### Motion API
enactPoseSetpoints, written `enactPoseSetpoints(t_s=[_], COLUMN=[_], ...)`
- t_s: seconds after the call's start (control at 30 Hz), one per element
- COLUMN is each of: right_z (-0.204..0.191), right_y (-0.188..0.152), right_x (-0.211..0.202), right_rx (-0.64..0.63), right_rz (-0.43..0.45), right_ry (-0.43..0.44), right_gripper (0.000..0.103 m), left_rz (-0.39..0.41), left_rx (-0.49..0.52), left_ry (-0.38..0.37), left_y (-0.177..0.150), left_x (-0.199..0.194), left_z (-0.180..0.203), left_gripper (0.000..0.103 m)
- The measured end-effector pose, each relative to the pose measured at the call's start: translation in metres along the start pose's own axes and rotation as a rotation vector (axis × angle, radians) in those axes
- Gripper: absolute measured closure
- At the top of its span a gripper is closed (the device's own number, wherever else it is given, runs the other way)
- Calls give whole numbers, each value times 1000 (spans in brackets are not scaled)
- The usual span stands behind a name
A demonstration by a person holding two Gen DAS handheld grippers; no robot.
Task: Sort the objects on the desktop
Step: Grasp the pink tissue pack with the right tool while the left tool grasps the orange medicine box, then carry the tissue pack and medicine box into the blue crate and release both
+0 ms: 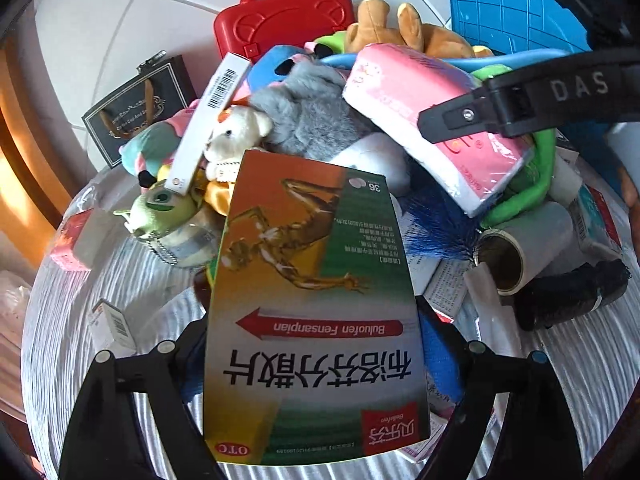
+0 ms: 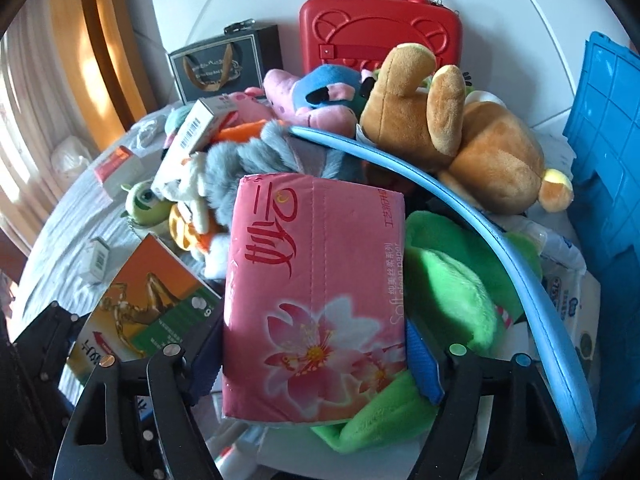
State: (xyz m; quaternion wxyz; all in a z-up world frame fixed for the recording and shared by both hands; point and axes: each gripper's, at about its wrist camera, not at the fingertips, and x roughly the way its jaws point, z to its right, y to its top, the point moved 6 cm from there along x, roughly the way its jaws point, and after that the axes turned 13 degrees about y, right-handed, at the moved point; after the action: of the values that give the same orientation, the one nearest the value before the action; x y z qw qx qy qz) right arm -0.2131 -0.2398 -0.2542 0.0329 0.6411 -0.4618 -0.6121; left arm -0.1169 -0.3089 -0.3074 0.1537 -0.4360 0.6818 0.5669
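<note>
Gripping jaws: left on glossy flat medicine box point(image 1: 316, 308), right on soft pink tissue pack point(image 2: 316, 292).

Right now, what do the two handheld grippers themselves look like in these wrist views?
Both are black plastic with two long tapering fingers joined by slotted linkage arms with round silver rivets. The left gripper and the right gripper carry blue ribbed pads on their inner faces. The right gripper's finger shows a screw, and white "DAS" lettering behind it.

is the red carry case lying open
No, the red carry case stands upright behind the pile of plush toys with its lid shut and handle on top.
</note>
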Motion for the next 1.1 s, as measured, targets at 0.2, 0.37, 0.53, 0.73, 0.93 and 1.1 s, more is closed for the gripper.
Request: enactPoseSetpoints(t_s=[0.2,0.37,0.53,0.73,0.93,1.1], right_z=[-17,-29,-41,-51,-40,-9], right_y=[7,17,31,51,64,53], right_x=[-17,-33,-63,-123,-219,-319], right_rx=[5,-1,-16,-30,-14,30], right_rz=[33,67,133,251,401,548], right_ry=[33,48,39,-4,-114,-248], right_gripper=[26,26,26,26,26,26], left_rz=[28,66,131,249,423,561], left_rx=[-8,-7,-20,3,70,159], left_ry=[14,23,33,15,-76,-181], left_y=[6,21,46,96,162,215], left_x=[-14,-28,-50,-88,-146,-204], left_z=[-17,-29,-42,-42,-3,63], left_gripper=[16,16,16,16,16,16])
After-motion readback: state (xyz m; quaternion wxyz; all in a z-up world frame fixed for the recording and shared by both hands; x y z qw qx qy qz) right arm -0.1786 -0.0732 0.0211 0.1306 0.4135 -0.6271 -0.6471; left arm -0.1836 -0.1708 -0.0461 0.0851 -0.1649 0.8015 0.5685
